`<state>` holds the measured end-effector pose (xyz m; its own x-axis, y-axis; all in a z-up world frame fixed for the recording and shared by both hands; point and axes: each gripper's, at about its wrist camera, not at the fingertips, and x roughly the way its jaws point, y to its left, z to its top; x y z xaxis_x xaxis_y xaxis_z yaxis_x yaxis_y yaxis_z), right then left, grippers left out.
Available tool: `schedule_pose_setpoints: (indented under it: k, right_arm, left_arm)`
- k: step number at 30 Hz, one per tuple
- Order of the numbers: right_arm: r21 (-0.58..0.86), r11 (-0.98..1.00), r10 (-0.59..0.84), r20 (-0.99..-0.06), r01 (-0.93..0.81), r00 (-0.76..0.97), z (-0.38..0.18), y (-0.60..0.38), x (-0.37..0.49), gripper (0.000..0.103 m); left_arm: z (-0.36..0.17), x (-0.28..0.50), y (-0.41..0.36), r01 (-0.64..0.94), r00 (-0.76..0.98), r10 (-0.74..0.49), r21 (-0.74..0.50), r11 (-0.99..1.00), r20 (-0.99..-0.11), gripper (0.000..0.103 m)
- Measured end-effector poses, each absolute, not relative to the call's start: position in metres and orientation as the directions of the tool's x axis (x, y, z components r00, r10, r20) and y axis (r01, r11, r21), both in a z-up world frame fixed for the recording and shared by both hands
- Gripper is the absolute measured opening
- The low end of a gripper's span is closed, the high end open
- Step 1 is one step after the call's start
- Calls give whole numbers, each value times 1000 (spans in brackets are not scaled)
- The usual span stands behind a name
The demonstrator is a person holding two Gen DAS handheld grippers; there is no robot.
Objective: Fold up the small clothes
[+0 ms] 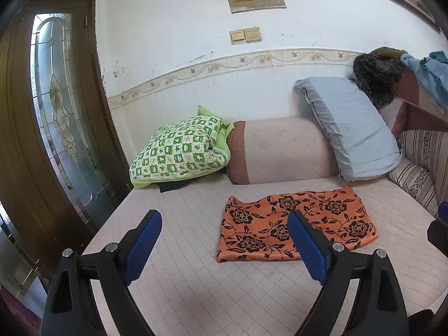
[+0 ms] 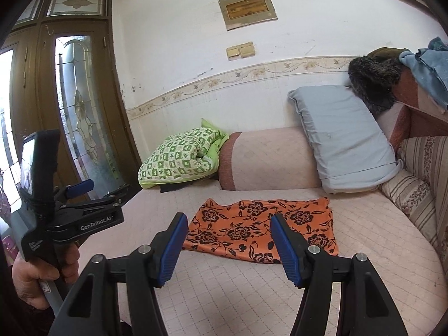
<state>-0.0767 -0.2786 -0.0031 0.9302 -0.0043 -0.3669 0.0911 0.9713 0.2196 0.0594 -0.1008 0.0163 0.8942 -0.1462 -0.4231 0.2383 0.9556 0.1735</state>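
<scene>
An orange cloth with black flowers lies flat in a folded rectangle on the pink quilted bed. My left gripper hovers above the bed in front of the cloth, its blue pads wide apart with nothing between them. In the right wrist view my right gripper also hangs short of the cloth's near edge, open and empty. The left gripper shows there too at the left, held by a hand.
A green checked quilt, a pink bolster and a grey pillow line the wall behind the cloth. A striped cushion and a headboard with a fur hat stand at the right. A wooden glazed door is left.
</scene>
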Motion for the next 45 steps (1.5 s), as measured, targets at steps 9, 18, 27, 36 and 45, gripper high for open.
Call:
schedule_pose_setpoints:
  k: [9,18,27,36,45]
  right_arm:
    - [225,970,-7,-348,91,937,1,-280,-80,65]
    - [228,969,-9,-343,93,939,1,-280,-81,65]
    - [227,969,-11,-341,94,940,1,-280,-82,65]
    - [224,970,-12,-343,94,939,2,-281,-81,65]
    - [219,972,-8,-344,88,939,3,-281,-80,65]
  left_arm:
    - [20,58,-100,232,901,-146,171,958,-409,91]
    - [20,59,-99,232,901,-145,170,958,-409,91]
    - [19,59,-100,229,900,-142,170,958,-413,91]
    - [20,61,-99,224,901,-138,169,960,-411,91]
    - [20,61,-98,221,902,-135,170,960,-409,91]
